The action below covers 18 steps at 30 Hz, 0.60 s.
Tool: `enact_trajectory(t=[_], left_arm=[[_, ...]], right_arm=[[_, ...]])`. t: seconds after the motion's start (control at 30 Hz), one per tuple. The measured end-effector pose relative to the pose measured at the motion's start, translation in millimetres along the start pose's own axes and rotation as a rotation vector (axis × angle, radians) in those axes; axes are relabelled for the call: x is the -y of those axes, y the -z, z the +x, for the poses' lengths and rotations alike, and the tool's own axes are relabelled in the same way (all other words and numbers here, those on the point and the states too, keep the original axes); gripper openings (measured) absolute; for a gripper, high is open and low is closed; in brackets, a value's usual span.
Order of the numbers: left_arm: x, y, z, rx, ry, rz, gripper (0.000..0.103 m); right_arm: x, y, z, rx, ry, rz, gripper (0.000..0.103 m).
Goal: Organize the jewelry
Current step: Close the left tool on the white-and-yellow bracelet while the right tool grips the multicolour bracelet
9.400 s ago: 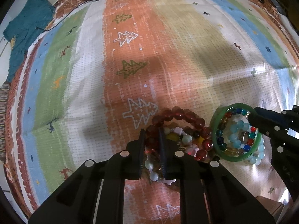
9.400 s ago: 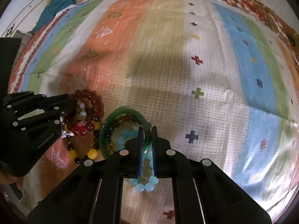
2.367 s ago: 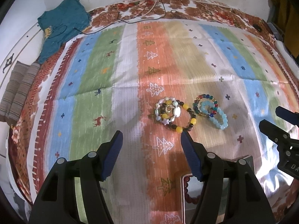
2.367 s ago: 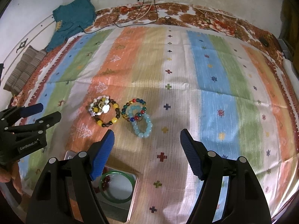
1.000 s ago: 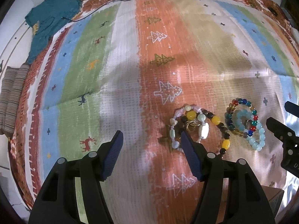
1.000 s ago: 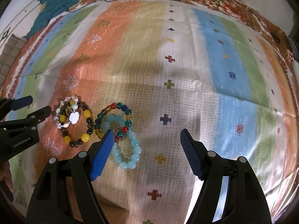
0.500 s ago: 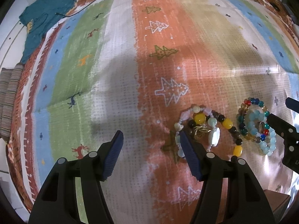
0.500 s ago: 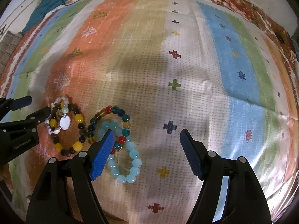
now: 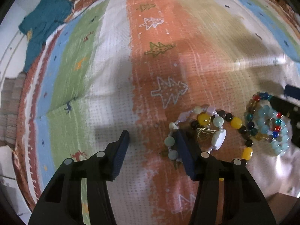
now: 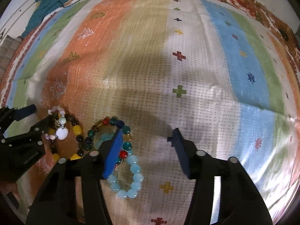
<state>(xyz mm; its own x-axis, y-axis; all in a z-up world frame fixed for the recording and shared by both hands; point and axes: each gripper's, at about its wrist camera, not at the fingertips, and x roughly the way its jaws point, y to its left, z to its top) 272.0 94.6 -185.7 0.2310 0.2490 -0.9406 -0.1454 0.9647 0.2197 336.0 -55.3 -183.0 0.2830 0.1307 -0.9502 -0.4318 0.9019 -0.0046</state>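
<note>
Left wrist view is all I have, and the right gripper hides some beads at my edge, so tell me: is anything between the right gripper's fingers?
Observer: The right gripper is closing its jaws over mostly bare cloth. Only the edge of the pale blue bracelet lies just inside its left finger.
Operator: Is that bracelet a whole loop?
Observer: Yes, a closed ring running down alongside that finger.
Operator: And the multicolour one?
Observer: The multicolour bracelet overlaps the pale blue one's top, and the left finger crosses over it.
</note>
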Motion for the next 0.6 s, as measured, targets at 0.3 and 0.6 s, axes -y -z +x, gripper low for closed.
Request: enact_trajectory(t=[0.3,0.6], left_arm=[[1,-2,-6,-0.020,0.069,-0.020,0.011],[-9,-1,-21,-0.010,0.146,-0.066,0.011]], right_arm=[[-1,2,3,0.005,0.027,-0.034,0.011],[2,8,-8,0.028,0.002,-0.039,0.010]])
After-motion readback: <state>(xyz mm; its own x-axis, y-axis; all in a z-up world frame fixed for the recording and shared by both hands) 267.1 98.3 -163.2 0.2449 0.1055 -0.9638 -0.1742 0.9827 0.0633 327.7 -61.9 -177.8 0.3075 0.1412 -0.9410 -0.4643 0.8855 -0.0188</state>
